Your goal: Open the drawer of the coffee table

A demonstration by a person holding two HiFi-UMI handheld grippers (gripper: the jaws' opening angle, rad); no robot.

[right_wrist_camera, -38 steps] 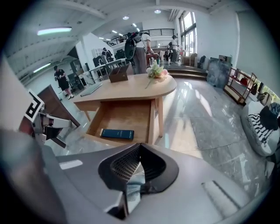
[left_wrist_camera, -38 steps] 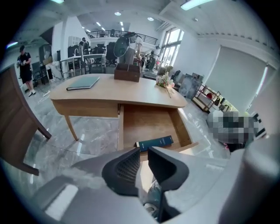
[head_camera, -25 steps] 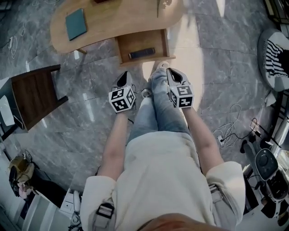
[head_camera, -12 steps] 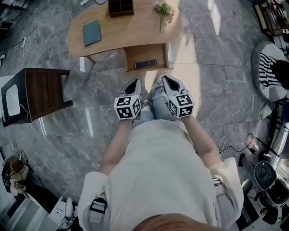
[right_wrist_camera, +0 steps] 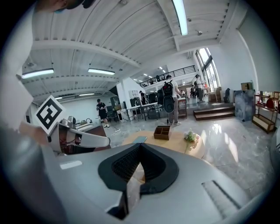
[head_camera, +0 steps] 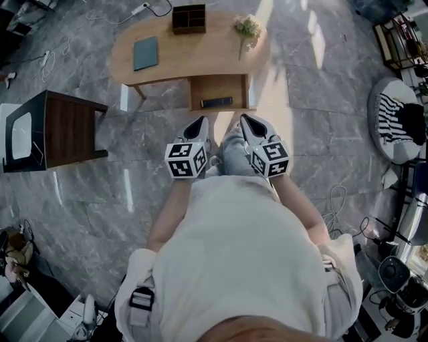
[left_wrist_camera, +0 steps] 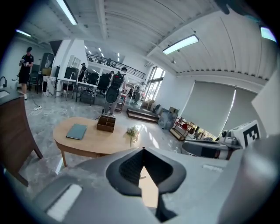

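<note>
Grey marble floor (head_camera: pixel 127 194) is filling most of the head view, with open room lying at 8 o'clock and again at 1 o'clock.

A dark wooden side table (head_camera: pixel 67 127) is standing at 9 o'clock. Its right edge is sitting well apart from the coffee table (head_camera: pixel 194 63), with a lane of bare floor running between them.

The coffee table, light wood with rounded ends, is sitting at 12 o'clock. A teal book (head_camera: pixel 145 53) is lying flat on its left part. A dark compartment box (head_camera: pixel 189 19) is standing at the far edge. A small flower bunch (head_camera: pixel 246 27) is resting on the right end.

The drawer (head_camera: pixel 217 87) is hanging pulled out from the table's near edge, toward the person, under the right half. A dark slim item (head_camera: pixel 217 102) is lying along its front wall.

The left gripper (head_camera: pixel 199 121) is hovering just below the drawer at centre, jaws pressed together on nothing. In its own view the tips (left_wrist_camera: pixel 143 149) are meeting, with the tabletop beyond them.

The right gripper (head_camera: pixel 245 120) is hovering just beside it, likewise pinched closed and empty, tips (right_wrist_camera: pixel 140 145) touching.

Neither gripper is touching the drawer.

Loose cables (head_camera: pixel 338 200) are crowding the floor at 4 o'clock. A striped cushion (head_camera: pixel 400 120) is lying at 3 o'clock near the frame edge.
</note>
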